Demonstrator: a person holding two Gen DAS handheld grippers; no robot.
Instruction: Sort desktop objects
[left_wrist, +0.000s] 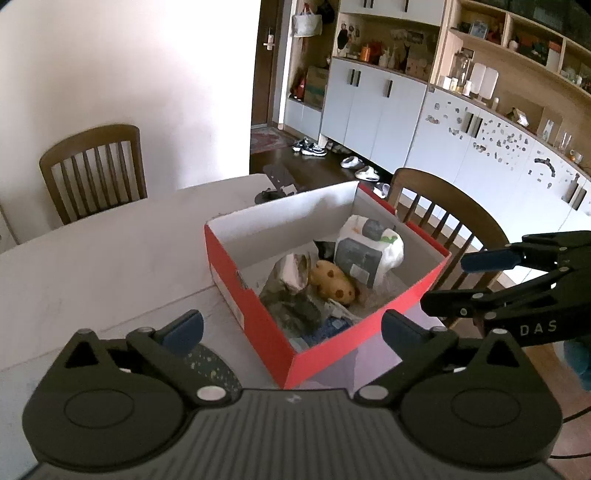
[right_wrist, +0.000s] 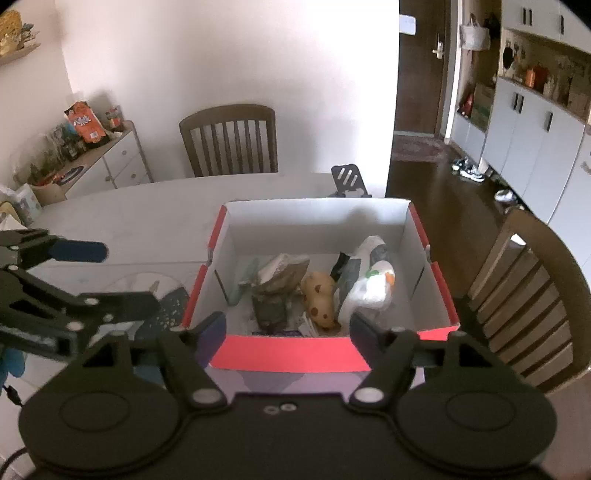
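Hovering empty at six o'clock of the red box (right_wrist: 288, 352) on the worktop (left_wrist: 92, 258), left gripper (left_wrist: 291, 328) and right gripper (right_wrist: 288, 326) hold their fingers apart — likely because the spotted toy (right_wrist: 319, 297) and white bag (right_wrist: 371, 284) already lie inside.

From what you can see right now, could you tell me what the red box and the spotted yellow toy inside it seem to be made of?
The red box looks like cardboard: thin flat walls, matte white inside, folded corners. The spotted yellow toy seems to be soft rubber or plastic, judging by its smooth, rounded, slightly glossy body, though that stays uncertain. Both sit on a pale table.
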